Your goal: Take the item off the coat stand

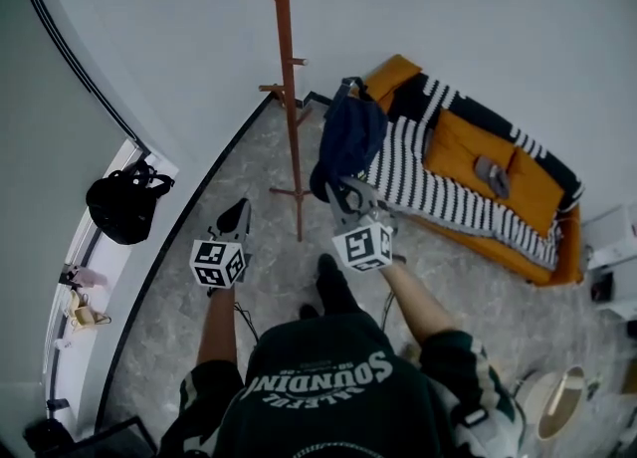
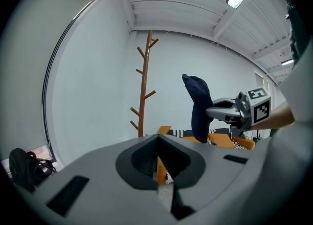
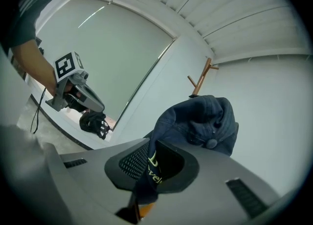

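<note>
A dark blue cap (image 1: 348, 139) hangs off the wooden coat stand (image 1: 290, 98), level with the stand's lower pegs, in front of the orange sofa. My right gripper (image 1: 343, 193) is shut on the cap's edge. In the right gripper view the cap (image 3: 201, 121) bulges up past the right gripper (image 3: 146, 172), with printed fabric pinched between the jaws. My left gripper (image 1: 237, 215) is left of the stand's base, shut with nothing in it. In the left gripper view, beyond the left gripper (image 2: 161, 170), the bare stand (image 2: 143, 97) rises, and the cap (image 2: 199, 104) dangles from the right gripper (image 2: 215, 113).
An orange sofa (image 1: 542, 247) with a striped blanket (image 1: 438, 192) stands at the right against the white wall. A black bag (image 1: 124, 205) rests on the window sill (image 1: 95, 287) at the left. A round pale object (image 1: 557, 401) is at the lower right.
</note>
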The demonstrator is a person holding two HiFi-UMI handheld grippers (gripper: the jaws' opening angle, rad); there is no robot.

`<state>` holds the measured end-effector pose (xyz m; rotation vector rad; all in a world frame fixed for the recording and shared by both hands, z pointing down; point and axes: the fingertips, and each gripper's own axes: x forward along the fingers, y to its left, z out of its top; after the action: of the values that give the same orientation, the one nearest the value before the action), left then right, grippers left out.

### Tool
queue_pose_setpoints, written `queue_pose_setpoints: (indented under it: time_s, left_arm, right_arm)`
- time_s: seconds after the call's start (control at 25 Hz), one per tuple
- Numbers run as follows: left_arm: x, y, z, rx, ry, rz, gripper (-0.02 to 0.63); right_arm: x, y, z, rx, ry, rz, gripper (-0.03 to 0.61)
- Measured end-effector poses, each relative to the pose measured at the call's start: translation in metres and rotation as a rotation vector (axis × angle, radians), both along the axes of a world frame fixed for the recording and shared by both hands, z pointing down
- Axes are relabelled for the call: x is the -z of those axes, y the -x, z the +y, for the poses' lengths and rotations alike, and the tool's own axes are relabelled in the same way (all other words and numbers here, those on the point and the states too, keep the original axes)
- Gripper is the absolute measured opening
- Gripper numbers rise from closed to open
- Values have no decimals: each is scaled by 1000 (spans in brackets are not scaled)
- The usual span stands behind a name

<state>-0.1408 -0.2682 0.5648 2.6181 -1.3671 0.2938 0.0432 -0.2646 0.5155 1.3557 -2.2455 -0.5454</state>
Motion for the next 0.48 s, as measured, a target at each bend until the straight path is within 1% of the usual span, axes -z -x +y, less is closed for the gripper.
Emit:
queue_pose_setpoints:
  time_s: [0.24, 0.48]
  left_arm:
    - [-2, -6, -1, -16, 4, 7, 0]
    - [0, -2, -2, -21, -1, 16, 0]
  right_arm:
    - [-7, -1, 7, 3, 19, 14, 26]
    - [-3, 5, 7, -1, 17, 10, 26]
